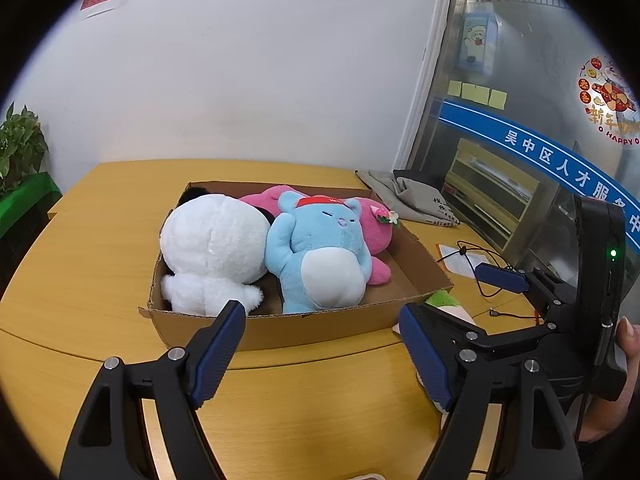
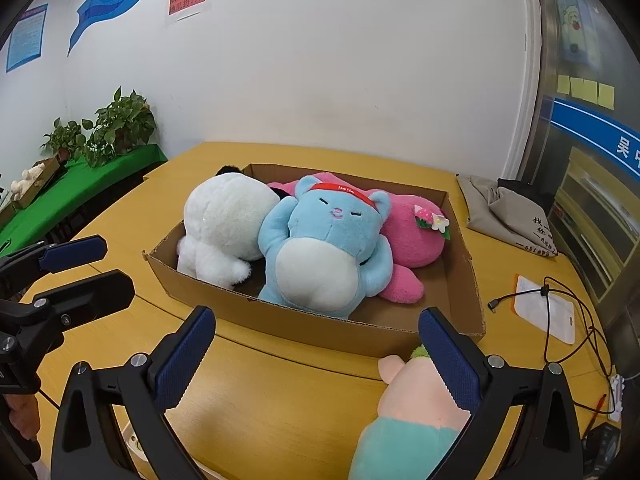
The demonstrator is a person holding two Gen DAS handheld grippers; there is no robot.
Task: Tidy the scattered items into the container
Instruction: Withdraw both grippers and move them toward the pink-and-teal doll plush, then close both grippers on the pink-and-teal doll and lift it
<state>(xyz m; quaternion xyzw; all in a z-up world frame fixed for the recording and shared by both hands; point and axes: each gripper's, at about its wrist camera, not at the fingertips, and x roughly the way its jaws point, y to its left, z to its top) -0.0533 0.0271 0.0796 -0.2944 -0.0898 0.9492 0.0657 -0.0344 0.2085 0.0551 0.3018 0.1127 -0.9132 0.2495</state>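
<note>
A cardboard box point(image 1: 280, 330) point(image 2: 320, 334) sits on the yellow table. It holds a white plush point(image 1: 214, 250) point(image 2: 224, 220), a blue bear plush point(image 1: 320, 256) point(image 2: 324, 248) and a pink plush point(image 1: 376, 224) point(image 2: 412, 232). A peach and mint plush point(image 2: 416, 412) lies on the table in front of the box's right corner, beside my right gripper's right finger; part of it shows in the left wrist view point(image 1: 444, 304). My left gripper point(image 1: 320, 354) is open and empty before the box. My right gripper point(image 2: 316, 358) is open and empty.
A grey cloth bag point(image 1: 404, 196) point(image 2: 508, 216) lies at the table's far right. A black cable point(image 2: 568, 320) and a white pouch point(image 2: 544, 312) lie right of the box. Potted plants point(image 2: 116, 128) stand on a green-covered side table at the left.
</note>
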